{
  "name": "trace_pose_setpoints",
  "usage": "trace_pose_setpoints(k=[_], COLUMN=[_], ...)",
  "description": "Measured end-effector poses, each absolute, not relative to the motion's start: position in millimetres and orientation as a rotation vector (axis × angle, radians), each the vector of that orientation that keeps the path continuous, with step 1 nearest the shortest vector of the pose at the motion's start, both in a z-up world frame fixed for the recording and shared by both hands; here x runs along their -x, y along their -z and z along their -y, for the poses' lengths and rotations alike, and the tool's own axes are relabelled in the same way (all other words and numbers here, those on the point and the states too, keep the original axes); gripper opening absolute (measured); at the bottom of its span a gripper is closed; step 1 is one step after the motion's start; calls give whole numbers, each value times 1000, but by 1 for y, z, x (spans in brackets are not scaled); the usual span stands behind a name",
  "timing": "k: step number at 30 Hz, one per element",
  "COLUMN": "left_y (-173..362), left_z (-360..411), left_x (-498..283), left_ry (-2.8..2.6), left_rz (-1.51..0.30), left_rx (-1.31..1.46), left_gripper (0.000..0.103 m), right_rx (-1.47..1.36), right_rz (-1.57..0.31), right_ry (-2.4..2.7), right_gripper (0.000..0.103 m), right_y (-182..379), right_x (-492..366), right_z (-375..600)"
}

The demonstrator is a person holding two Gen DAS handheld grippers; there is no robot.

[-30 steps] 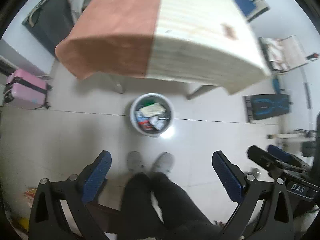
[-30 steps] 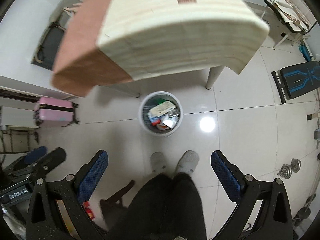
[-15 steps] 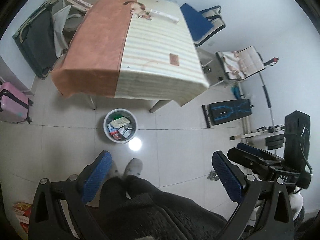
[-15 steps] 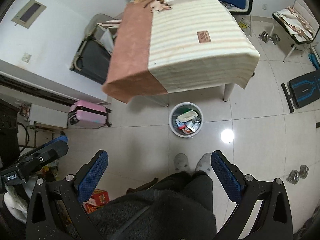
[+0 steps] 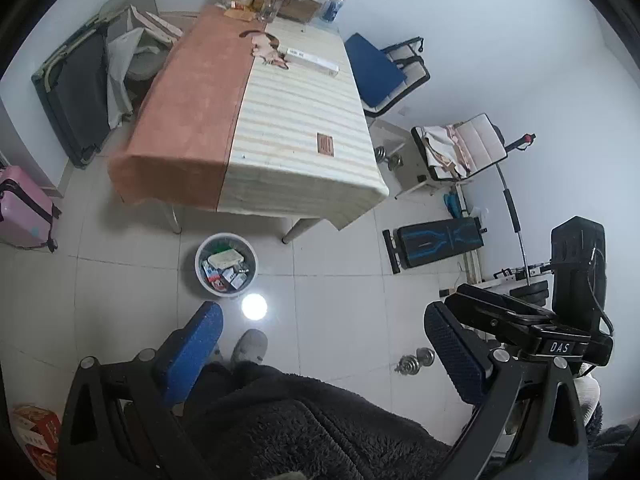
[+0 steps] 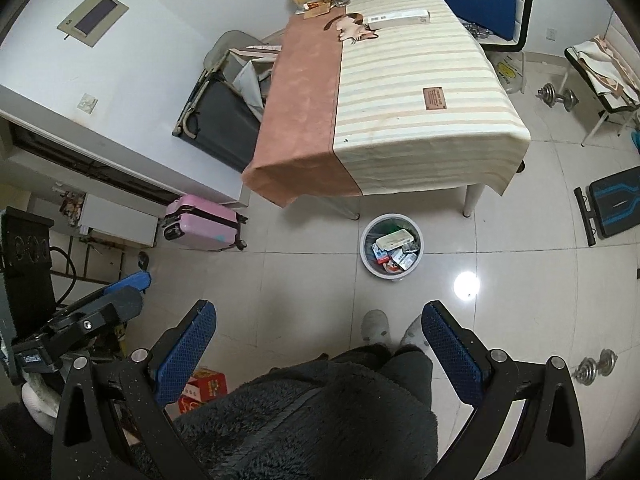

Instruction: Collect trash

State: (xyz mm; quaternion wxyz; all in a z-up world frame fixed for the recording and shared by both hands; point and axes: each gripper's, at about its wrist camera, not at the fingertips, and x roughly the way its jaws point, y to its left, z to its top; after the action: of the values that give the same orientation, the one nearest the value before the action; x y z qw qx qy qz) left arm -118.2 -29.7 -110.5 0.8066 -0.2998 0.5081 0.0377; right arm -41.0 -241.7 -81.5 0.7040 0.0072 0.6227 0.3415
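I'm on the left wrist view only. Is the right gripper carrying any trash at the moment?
Observer: No. The right wrist view shows the right gripper with its fingers wide apart and nothing between them.
Operator: What's on the wall left of the table, higher than my view reaches?
Observer: A framed panel with a dark centre.
Operator: Anything else on that wall?
Observer: A small pale wall plate, lower down.
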Motion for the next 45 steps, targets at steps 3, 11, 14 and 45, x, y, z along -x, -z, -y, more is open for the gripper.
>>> trace_pose_setpoints(k=[3,11,14,45], left_y=[107,107,107,110], left_z=[29,28,28,26], left_x=[123,126,126,134], left_ry=[-87,-95,-94,-103], left_rz=[-1082,-1090,-1091,-1103], left_rx=[641,654,651,654], left_gripper=[103,103,103,103], right_rx=[-17,-14,-12,18], right_rz=[-1386,-1384,-1385,-1414], right_ry=[-763,-771,-773,-787], right_gripper=[103,103,103,103], right_y=[82,82,81,80], right_x=[40,41,41,39], right_z=[242,243,243,227])
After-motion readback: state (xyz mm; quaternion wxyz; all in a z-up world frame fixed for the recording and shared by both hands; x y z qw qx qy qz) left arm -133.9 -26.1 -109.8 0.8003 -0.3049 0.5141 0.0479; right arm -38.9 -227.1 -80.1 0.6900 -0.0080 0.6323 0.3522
